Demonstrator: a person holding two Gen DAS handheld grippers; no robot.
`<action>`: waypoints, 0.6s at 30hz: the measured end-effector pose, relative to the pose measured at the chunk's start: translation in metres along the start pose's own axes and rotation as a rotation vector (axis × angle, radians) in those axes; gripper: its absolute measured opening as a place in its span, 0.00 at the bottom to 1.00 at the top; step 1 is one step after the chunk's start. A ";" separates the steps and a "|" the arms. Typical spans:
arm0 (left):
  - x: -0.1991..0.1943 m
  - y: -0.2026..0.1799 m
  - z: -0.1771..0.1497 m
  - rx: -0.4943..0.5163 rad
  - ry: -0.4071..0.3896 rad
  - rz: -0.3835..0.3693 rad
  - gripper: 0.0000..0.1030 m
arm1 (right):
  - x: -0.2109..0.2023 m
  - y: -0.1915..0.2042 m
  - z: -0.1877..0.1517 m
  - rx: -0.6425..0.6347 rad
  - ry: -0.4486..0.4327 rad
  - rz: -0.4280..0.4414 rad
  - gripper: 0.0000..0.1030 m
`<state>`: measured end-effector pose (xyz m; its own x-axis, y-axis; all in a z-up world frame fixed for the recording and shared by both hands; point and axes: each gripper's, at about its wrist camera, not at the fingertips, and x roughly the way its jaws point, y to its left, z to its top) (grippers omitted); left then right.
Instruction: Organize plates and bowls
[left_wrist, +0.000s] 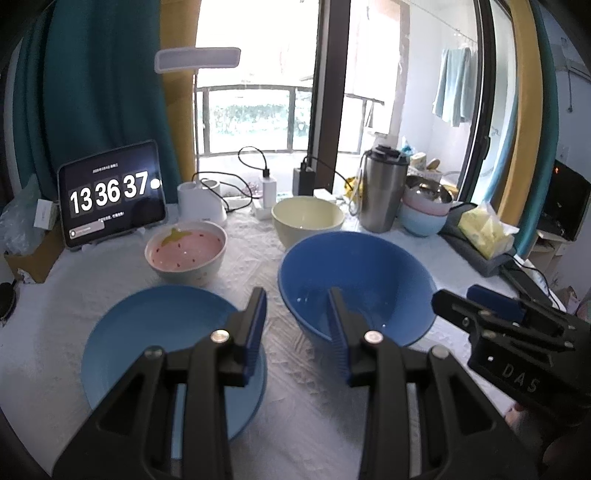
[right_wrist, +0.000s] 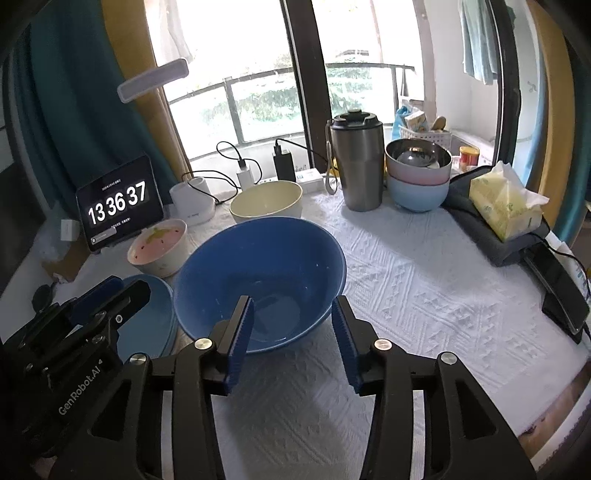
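A dark blue bowl (right_wrist: 258, 258) stands on the white cloth, beside a light blue plate (left_wrist: 155, 332) on its left. Behind them are a pink strawberry bowl (left_wrist: 184, 254) and a cream bowl (left_wrist: 308, 219). My right gripper (right_wrist: 293, 300) hovers over the dark blue bowl's near rim, open, its pads clear of the bowl. My left gripper (left_wrist: 296, 293) is open with only a narrow gap and nothing in it, above the cloth between the plate and the bowl (left_wrist: 354, 280). Each gripper shows at the edge of the other view.
At the back right, a steel bowl sits in a pink bowl on a light blue bowl (right_wrist: 417, 192), next to a steel tumbler (right_wrist: 356, 162). A tablet clock (left_wrist: 110, 195), chargers and cables line the back. A tissue pack (right_wrist: 506, 203) and a phone lie right.
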<state>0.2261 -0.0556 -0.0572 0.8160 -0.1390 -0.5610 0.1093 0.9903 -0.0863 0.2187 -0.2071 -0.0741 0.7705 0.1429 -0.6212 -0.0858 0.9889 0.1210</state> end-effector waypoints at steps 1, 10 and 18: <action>-0.004 0.001 -0.001 0.000 -0.006 -0.004 0.34 | -0.002 0.001 -0.001 -0.001 -0.004 -0.001 0.51; -0.034 0.013 -0.009 -0.021 -0.042 -0.024 0.41 | -0.029 0.018 -0.014 -0.027 -0.029 -0.008 0.53; -0.054 0.034 -0.016 -0.027 -0.063 0.005 0.42 | -0.039 0.041 -0.017 -0.063 -0.037 -0.001 0.53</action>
<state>0.1769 -0.0145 -0.0428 0.8509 -0.1319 -0.5086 0.0900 0.9903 -0.1061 0.1741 -0.1715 -0.0584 0.7936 0.1415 -0.5918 -0.1237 0.9898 0.0707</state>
